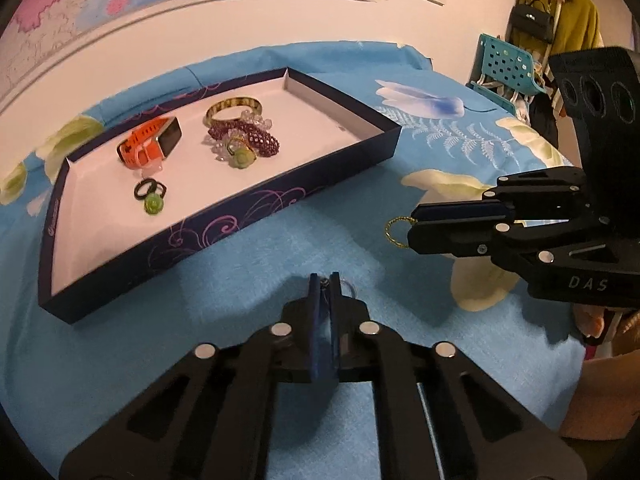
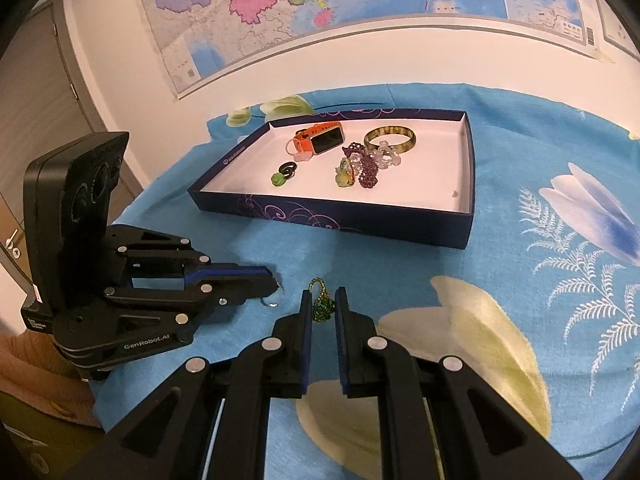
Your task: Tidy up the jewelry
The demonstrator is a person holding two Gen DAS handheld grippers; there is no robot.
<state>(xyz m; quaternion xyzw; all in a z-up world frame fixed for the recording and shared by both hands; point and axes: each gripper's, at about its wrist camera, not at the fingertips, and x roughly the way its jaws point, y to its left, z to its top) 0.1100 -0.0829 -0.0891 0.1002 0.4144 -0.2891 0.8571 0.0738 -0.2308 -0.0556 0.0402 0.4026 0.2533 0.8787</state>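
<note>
Tray (image 2: 466, 184) sits up left on the cloth (image 1: 240, 288), already holding watch (image 1: 154, 142), bangle (image 1: 234, 109) and beads. My left gripper (image 1: 325, 280) is pinched on what looks like a clear ring (image 2: 274, 300). My right gripper (image 2: 323, 300) straddles the green charm (image 2: 322, 307), jaws apart; I should close squarely on its body, not the loop, then lift.

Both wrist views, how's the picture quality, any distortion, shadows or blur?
Left wrist view: strong fisheye bending, the box edges bow, corners go black; warm indoor light, a soft shadow on the blue cloth ahead of the left gripper. Right wrist view: same curvature, the map border arcs; focus fairly sharp, no harsh glare.
</note>
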